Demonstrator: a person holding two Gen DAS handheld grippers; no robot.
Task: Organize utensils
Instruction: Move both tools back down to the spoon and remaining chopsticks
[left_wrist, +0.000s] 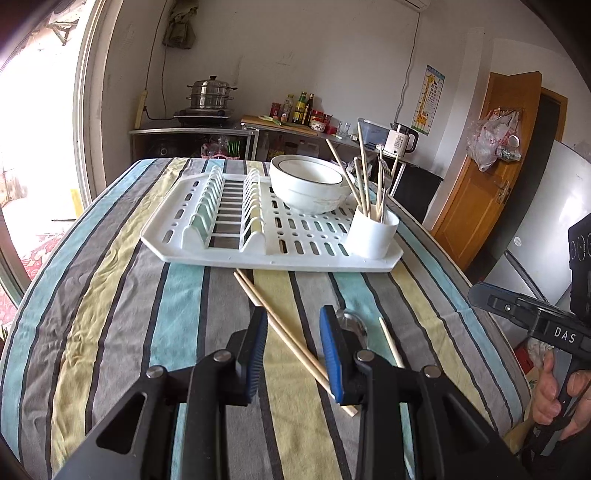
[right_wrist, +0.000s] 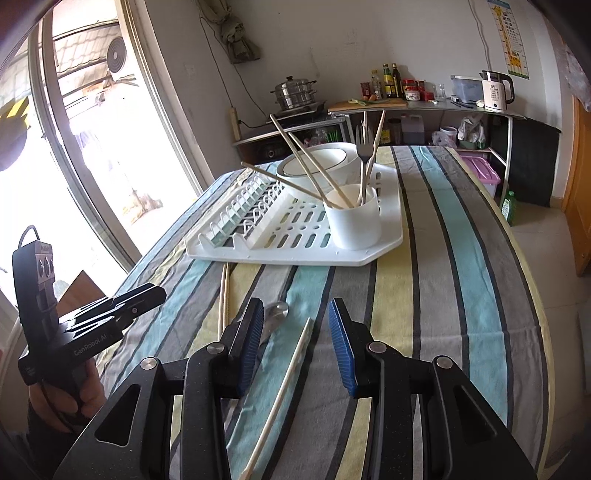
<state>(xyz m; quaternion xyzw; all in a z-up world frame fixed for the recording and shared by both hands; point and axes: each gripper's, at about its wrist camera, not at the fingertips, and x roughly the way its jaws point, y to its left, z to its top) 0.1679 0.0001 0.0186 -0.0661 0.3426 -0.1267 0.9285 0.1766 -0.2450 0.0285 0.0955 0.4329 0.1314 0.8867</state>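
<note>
The spoon (left_wrist: 352, 325) lay mostly hidden behind the left gripper's (left_wrist: 293, 347) right finger; its handle could not be seen. The single chopstick (right_wrist: 280, 391) ran out past the right view's bottom edge. Bottle labels on the counter (right_wrist: 424, 105) were too small to read.

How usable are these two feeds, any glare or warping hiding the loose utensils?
Left wrist view: window blown out, table edges bowed, chopsticks sharp. Right wrist view: window glare, single chopstick and spoon clear.
</note>
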